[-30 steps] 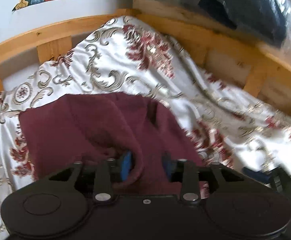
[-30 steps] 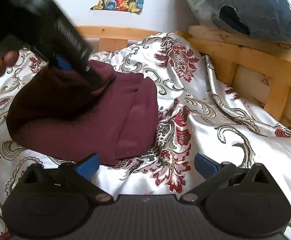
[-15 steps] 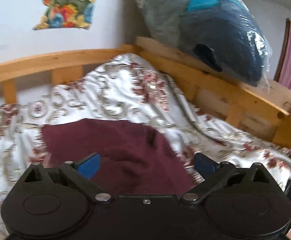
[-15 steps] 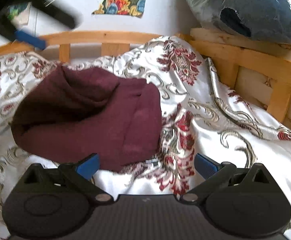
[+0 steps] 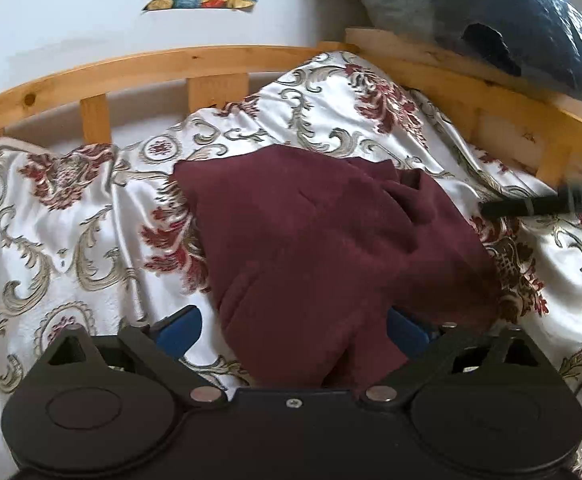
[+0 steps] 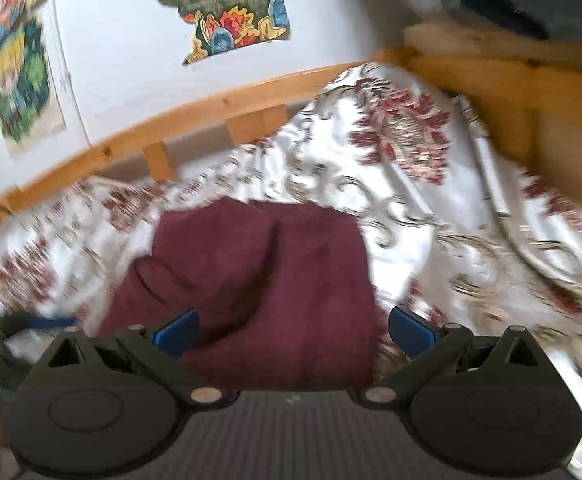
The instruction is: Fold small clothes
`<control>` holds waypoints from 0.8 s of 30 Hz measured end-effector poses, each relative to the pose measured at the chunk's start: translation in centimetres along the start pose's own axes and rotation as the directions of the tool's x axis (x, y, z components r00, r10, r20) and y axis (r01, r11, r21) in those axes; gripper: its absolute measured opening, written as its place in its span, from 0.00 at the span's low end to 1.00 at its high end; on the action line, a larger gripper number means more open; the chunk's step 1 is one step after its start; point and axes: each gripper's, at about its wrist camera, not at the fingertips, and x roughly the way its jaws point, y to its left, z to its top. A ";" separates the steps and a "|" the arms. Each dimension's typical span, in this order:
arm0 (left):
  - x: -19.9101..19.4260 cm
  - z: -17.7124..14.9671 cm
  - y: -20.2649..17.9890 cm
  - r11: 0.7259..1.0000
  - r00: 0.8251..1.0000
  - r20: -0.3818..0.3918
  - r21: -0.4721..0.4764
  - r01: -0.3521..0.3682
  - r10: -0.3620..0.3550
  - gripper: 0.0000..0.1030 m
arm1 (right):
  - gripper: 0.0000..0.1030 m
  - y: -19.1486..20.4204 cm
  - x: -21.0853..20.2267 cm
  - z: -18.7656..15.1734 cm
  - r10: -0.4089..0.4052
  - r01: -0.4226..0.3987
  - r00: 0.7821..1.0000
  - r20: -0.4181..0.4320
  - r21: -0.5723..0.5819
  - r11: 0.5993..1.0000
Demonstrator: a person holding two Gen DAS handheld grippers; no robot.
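Maroon garment: small, folded into a rough bundle, lying on the bedspread, I see it near the middle of both views.
Bedspread: white satin, red flowers and grey scrolls, rumpled.
Left gripper: I have it low over the near edge of the garment, jaws wide and just starting to close; cloth sits between the blue pads but they do not press on it.
Right gripper: jaws spread wide, nothing held; garment lies ahead between the fingers. View is blurred.
Bed frame: pale wood rail behind the bedspread.
Wall poster: colourful, above the rail.
Bagged bedding: blue-grey, on the frame's corner.
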 end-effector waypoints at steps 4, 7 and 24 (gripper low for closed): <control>0.4 0.2 -0.7 0.998 1.000 0.028 0.066 0.009 -0.010 0.81 | 1.00 -0.1 3.1 3.1 0.083 -0.081 0.996 -0.027 0.082 0.993; 0.9 0.0 -0.9 0.997 1.000 0.014 0.077 0.021 -0.022 0.60 | 1.00 0.6 6.8 4.5 0.082 -0.078 0.992 -0.090 0.053 0.996; 0.9 -0.8 -1.5 0.992 0.999 0.023 0.116 0.041 -0.044 0.38 | 0.07 -0.5 12.0 5.0 0.088 -0.074 0.994 -0.068 0.183 0.980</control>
